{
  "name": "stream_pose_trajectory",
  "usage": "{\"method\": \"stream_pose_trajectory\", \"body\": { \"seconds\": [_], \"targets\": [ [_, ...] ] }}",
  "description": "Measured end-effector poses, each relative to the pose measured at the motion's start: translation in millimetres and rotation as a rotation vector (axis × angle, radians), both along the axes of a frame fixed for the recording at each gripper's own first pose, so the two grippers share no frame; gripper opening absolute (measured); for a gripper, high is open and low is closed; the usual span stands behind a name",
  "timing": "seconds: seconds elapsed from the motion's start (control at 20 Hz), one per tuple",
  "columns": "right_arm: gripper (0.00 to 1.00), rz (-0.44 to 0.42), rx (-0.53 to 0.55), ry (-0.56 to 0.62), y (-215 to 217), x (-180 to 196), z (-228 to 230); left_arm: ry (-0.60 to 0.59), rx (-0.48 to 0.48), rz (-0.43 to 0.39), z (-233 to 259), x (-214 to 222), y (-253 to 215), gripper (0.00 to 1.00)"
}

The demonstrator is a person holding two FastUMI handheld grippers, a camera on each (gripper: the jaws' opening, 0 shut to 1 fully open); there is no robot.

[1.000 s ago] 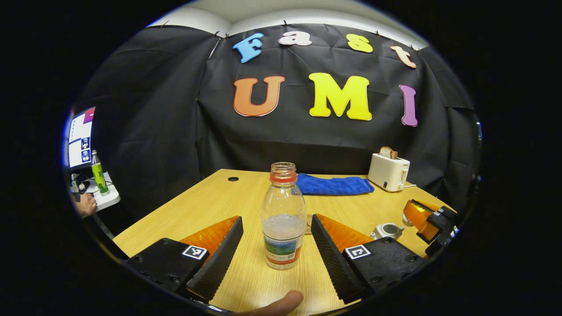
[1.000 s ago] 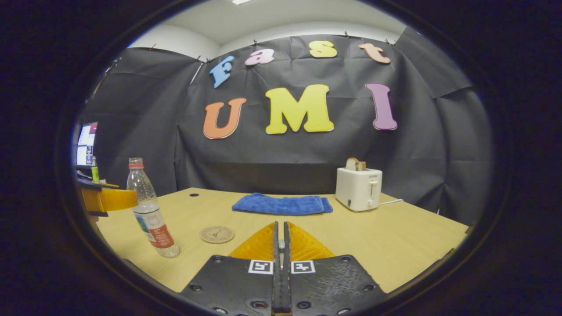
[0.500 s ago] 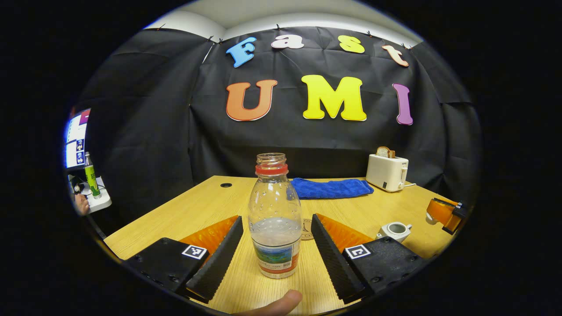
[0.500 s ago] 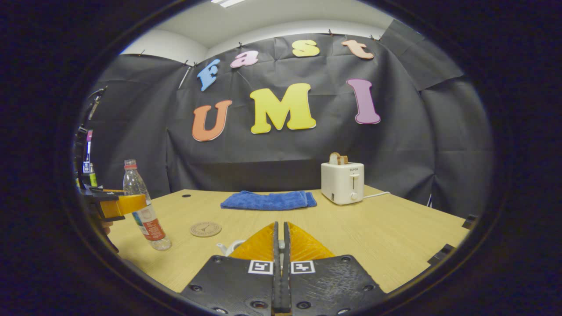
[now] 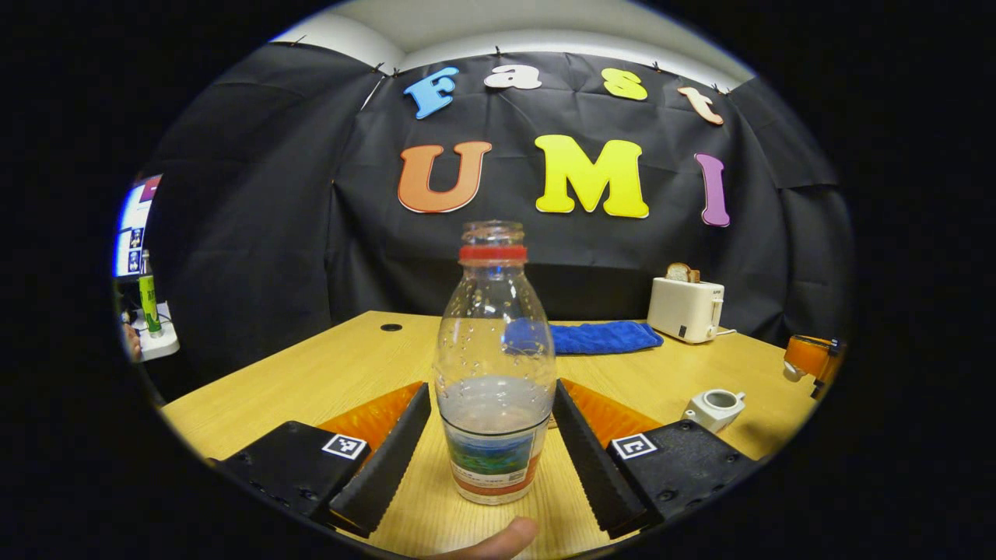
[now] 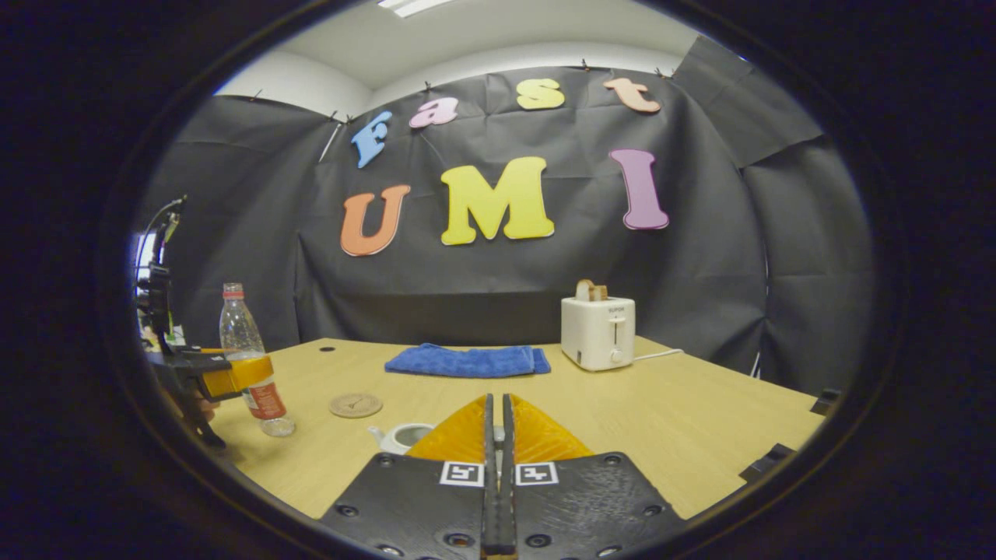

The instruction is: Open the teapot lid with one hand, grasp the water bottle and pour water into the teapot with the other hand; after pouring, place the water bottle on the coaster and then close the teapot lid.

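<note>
With the water bottle (image 5: pixel 495 373) between its fingers, left claw (image 5: pixel 492 443) gapes.

Left tool (image 5: pixel 492 435) is level, fingers spread wide apart; right tool (image 6: pixel 498 467) is level too, fingers pressed together, nothing visible between.

Your left gripper view sits low over the counter (image 5: pixel 327 373), close behind the water bottle (image 5: pixel 496 365); your right gripper view shares that bottle (image 6: pixel 247 365), toaster (image 6: pixel 597 333) and towel (image 6: pixel 467 362).
</note>
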State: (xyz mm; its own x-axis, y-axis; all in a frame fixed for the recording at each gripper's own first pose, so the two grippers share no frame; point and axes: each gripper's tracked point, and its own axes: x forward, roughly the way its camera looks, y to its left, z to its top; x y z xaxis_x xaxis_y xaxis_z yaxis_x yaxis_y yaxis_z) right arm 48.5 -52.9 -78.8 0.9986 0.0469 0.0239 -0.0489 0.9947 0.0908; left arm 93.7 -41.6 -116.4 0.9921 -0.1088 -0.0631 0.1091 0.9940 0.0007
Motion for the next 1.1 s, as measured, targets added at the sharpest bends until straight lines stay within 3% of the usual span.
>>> {"method": "stream_pose_trajectory", "body": {
  "seconds": [0.1,0.15,0.25,0.4,0.5,1.1],
  "targets": [
    [0.0,-0.003,-0.016,-0.008,0,1,1,-0.009,-0.035,-0.001,0,4,2,0.98],
    [0.0,-0.006,-0.029,-0.011,1,2,0,-0.002,-0.047,-0.013,-3,3,-2,0.9],
    [0.0,-0.011,-0.033,-0.008,-1,3,-3,-0.002,-0.03,-0.017,-2,2,-3,0.8],
    [0.0,-0.015,-0.025,0.027,-7,9,-11,0.024,0.031,0.008,-1,-3,-2,0.78],
    [0.0,-0.033,-0.01,0.042,-17,13,-13,0.032,0.111,0.045,2,-11,-1,0.78],
    [0.0,-0.134,0.085,0.066,-84,27,-12,-0.01,0.72,0.071,9,-19,-34,0.78]
  ]
}}
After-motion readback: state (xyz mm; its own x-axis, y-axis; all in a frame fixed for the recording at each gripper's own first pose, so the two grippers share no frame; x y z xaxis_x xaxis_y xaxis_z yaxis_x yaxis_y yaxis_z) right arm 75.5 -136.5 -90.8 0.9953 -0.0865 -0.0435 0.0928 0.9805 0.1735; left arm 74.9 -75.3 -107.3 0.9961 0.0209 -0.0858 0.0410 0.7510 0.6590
